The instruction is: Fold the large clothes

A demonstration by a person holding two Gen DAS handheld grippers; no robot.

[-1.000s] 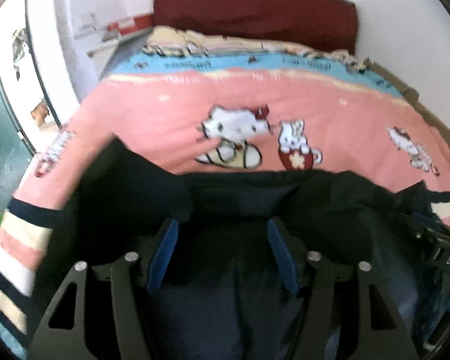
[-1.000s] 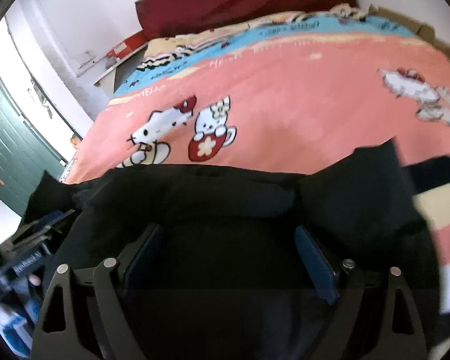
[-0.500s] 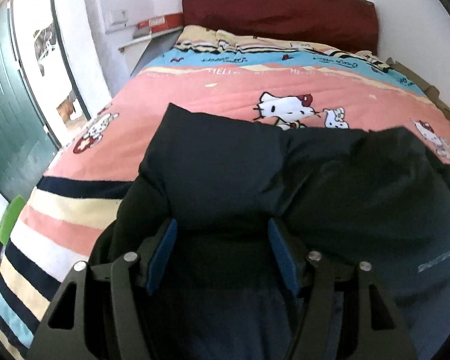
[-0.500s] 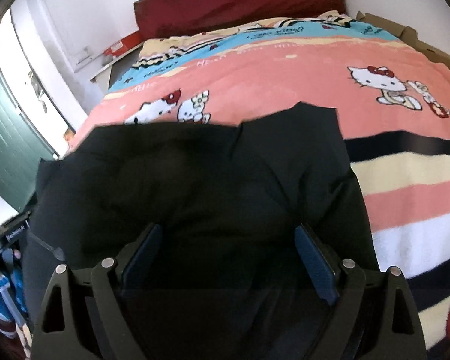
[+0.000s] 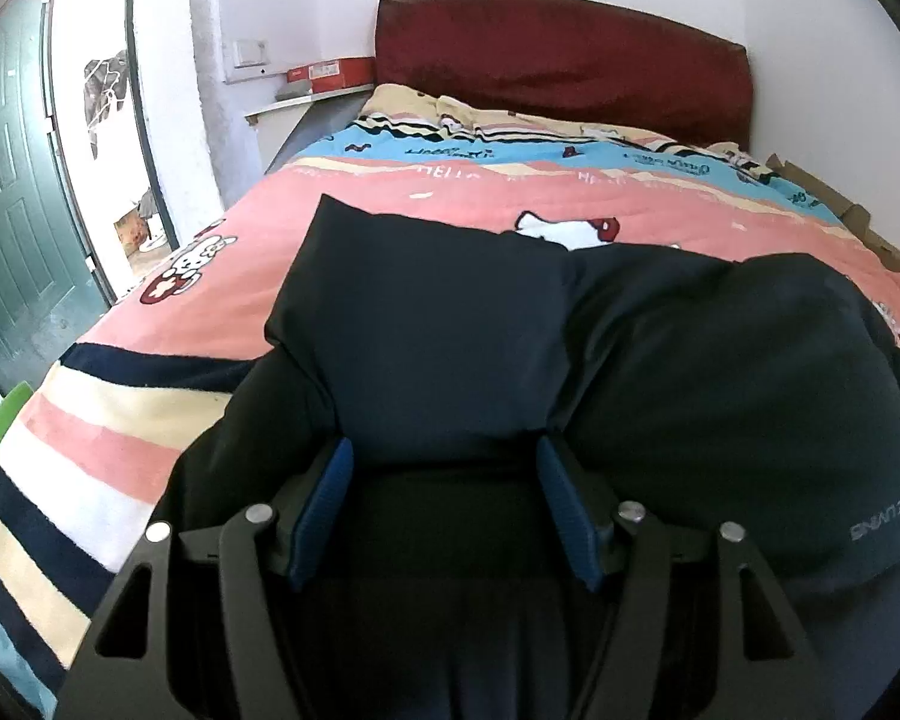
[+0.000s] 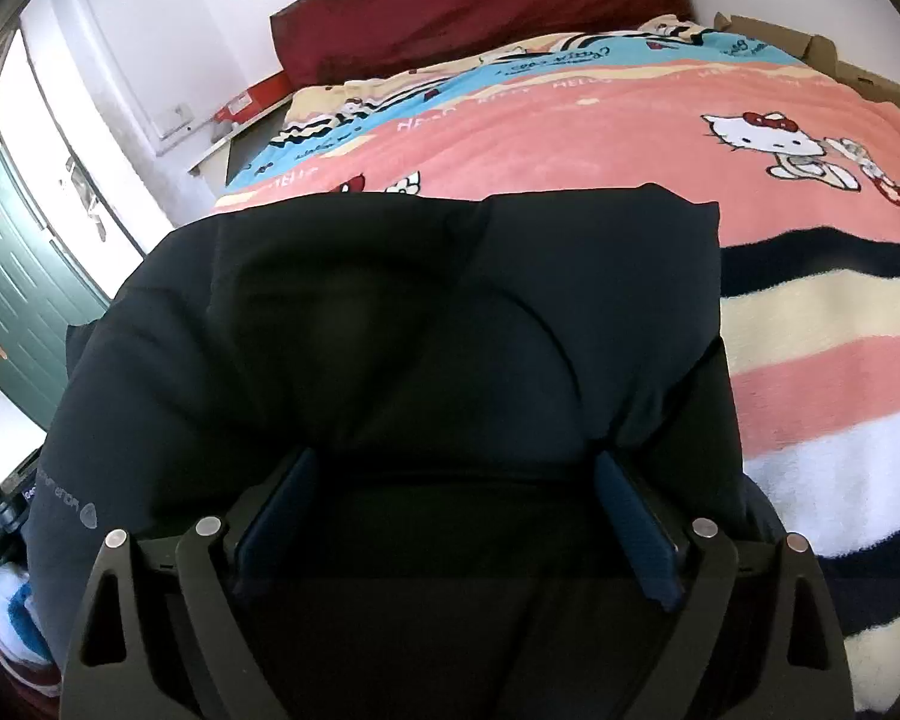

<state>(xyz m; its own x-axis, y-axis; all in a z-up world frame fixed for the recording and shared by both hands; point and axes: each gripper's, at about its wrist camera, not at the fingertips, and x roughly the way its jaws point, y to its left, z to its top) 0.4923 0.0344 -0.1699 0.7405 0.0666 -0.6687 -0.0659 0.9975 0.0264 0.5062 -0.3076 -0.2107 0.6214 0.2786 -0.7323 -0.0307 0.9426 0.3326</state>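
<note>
Black padded puffy jacket (image 5: 660,372) lies on the pink cartoon-print bed blanket (image 5: 168,420), bunched between both grippers.
Left gripper (image 5: 444,495) and right gripper (image 6: 456,501) each stand wide with jacket cloth between the fingers; whether they pinch it, I cannot tell. It looks soft, light and slippery, so hold at the hem corners.

The jacket (image 5: 660,372) lies on the blanket (image 5: 450,198) across the bed's near end, with the headboard (image 5: 558,72) behind. A door (image 5: 12,180) stands left of the bed, and a cardboard box (image 6: 810,48) lies along its right side.

Black jacket (image 5: 450,330), pink striped blanket (image 5: 120,420)
</note>
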